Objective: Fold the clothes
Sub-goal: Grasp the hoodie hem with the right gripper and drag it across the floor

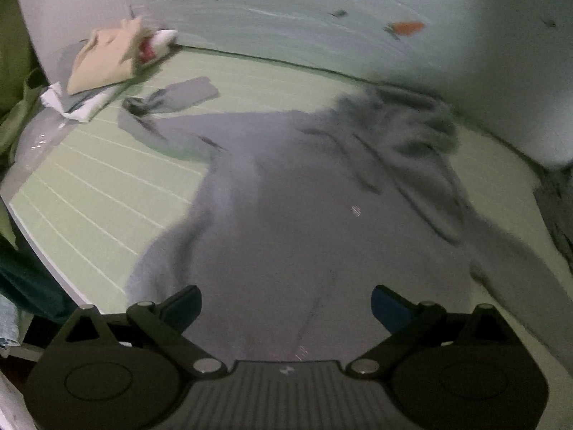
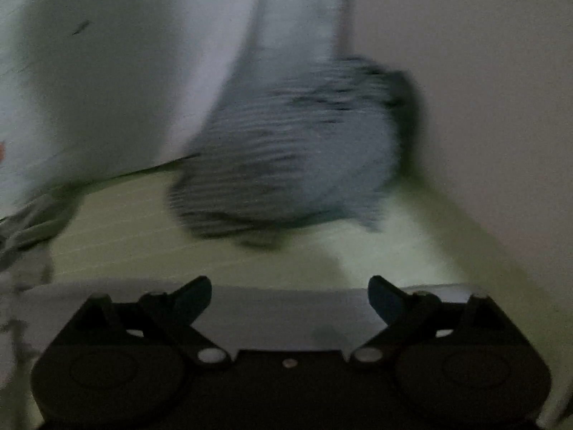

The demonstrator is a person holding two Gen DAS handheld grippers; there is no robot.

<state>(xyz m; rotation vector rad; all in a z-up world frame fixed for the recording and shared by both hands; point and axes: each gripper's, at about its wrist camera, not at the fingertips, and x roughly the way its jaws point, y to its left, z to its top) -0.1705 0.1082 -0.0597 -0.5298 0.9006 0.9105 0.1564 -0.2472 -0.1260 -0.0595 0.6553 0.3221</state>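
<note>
Grey sweatshirt (image 1: 286, 193) spread flat on green striped bed (image 1: 107, 186), just ahead of left gripper (image 1: 286, 302); fingers wide, holding nothing. Right gripper (image 2: 289, 299) fingers wide, empty, over bed edge. Ahead, blurred striped bundle (image 2: 286, 150), possibly clothing, against wall (image 2: 89, 71).

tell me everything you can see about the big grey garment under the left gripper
The grey garment looks like a soft, fleecy top spread mostly flat on the pale green striped sheet. One sleeve trails toward the far left; the far right part is bunched in dark folds. A seam or zip line runs down the near part. The open left gripper hovers over it, gripping nothing. Motion blur hides details.
</note>
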